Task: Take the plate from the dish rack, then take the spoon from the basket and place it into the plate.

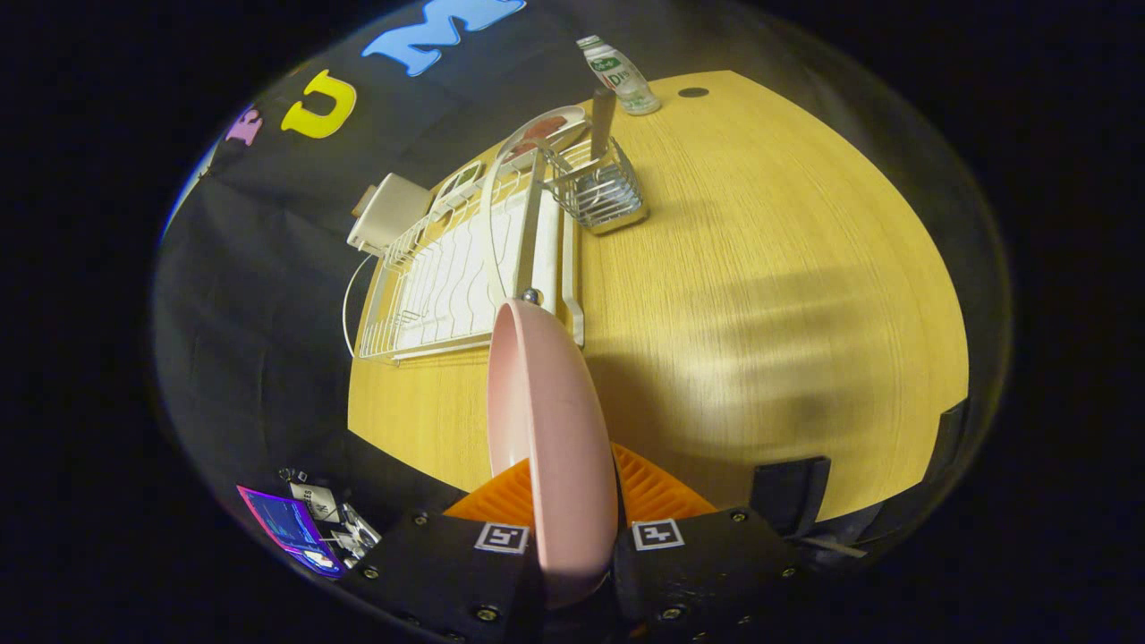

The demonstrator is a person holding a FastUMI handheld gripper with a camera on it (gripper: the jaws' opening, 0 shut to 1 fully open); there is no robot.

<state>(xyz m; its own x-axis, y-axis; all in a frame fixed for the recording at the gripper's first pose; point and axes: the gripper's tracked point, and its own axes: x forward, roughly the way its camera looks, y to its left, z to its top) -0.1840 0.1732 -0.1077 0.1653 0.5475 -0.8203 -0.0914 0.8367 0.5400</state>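
the tongs (572, 528) are clamped on the pale pink round plate (546, 420), one finger pressing each face, so the plate stands on edge between them. its long axis runs straight ahead along the fingers, the far rim pointing toward the white wire dish rack (465, 277) and the near rim sunk down between the two fingers. the plate is held above the yellow wood-grain desk (760, 295), with its concave side turned left and its smooth matte back turned right; a few faint specks show on that back. its outline reads as a narrow oval because it is seen almost edge-on.

the dish rack lies beyond the plate on the desk, a flat rectangle of thin wires over a white drip tray with wavy ribs, and a tall wire hoop rises from its middle. at the rack's far right corner stands the shiny metal wire basket (604, 192), square and open-topped, with the dark straight handle of the spoon (601, 123) sticking up out of it, nearly upright. a clear plastic bottle with a green and white label (622, 76) stands on the desk beyond the basket. a white boxy adapter (389, 215) with a thin cable lies left of the rack, at the desk's edge.
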